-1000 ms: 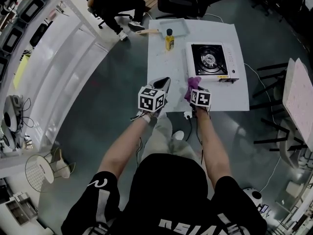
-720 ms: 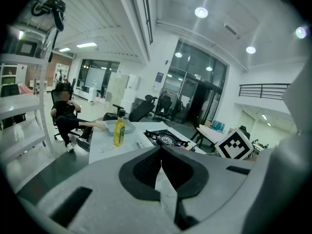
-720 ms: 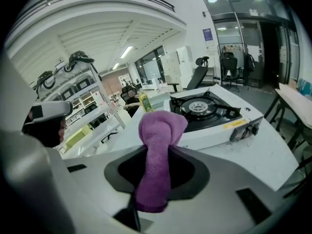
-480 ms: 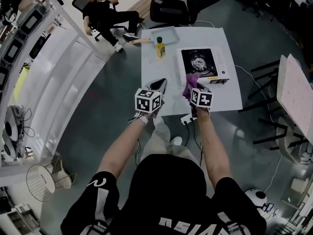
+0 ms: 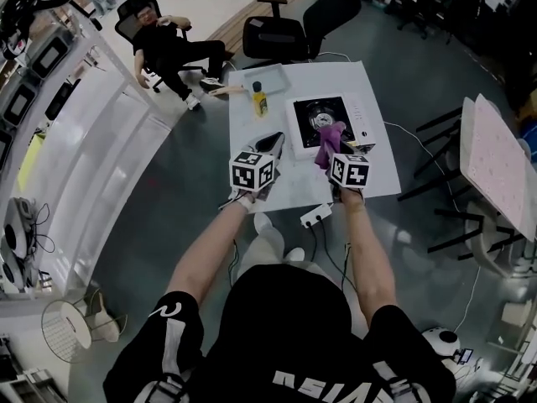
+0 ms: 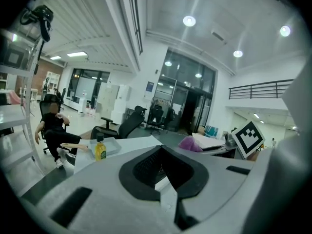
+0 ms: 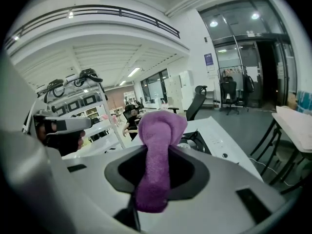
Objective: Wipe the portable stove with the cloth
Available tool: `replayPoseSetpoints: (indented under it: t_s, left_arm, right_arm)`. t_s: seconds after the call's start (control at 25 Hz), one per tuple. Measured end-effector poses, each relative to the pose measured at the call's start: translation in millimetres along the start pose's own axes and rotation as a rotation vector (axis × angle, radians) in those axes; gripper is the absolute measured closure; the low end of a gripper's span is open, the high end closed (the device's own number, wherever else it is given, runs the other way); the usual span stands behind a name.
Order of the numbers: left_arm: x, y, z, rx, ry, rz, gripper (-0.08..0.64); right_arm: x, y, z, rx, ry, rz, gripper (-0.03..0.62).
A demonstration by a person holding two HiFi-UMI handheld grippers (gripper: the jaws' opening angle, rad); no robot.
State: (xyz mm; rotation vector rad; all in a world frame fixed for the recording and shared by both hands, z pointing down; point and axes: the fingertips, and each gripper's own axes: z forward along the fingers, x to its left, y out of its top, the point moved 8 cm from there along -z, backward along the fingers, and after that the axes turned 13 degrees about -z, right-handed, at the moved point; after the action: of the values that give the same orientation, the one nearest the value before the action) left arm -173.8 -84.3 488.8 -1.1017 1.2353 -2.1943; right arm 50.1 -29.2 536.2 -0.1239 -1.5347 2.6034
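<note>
The portable stove (image 5: 329,121), white with a black burner top, sits on the white table (image 5: 289,187). My right gripper (image 5: 331,151) is shut on a purple cloth (image 5: 328,144), which hangs in the air over the stove's near edge. In the right gripper view the cloth (image 7: 155,169) stands up out of the jaws with the stove (image 7: 196,142) beyond it. To the left, my left gripper (image 5: 274,146) hovers over the table, jaws together with nothing in them. The left gripper view shows the cloth (image 6: 188,144) to its right.
A yellow bottle (image 5: 259,100) and a shallow tray (image 5: 269,79) stand at the table's far left. A person sits in a chair (image 5: 164,44) beyond the table, beside other office chairs (image 5: 280,34). A power strip (image 5: 315,217) lies on the floor. Another table (image 5: 493,164) stands at the right.
Both grippers have risen above the table and moved toward the stove. The right one carries the cloth, which now hangs over the stove's near edge.
</note>
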Motion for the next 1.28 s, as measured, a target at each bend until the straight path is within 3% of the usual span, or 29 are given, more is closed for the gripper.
replayPoseSetpoints:
  t_s: [0.8,1.28]
  left_arm:
    - [-12.2,-8.6,10.0,0.027,0.002,0.024,0.551]
    - [18.4,-17.3,-24.7,0.014,0.100,-0.009,0.551]
  right_arm:
    - [-13.6,-7.9,-5.3,-0.007,0.008,0.025,0.483]
    - [30.0,-11.0,24.6,0.022,0.116,-0.002,0.483]
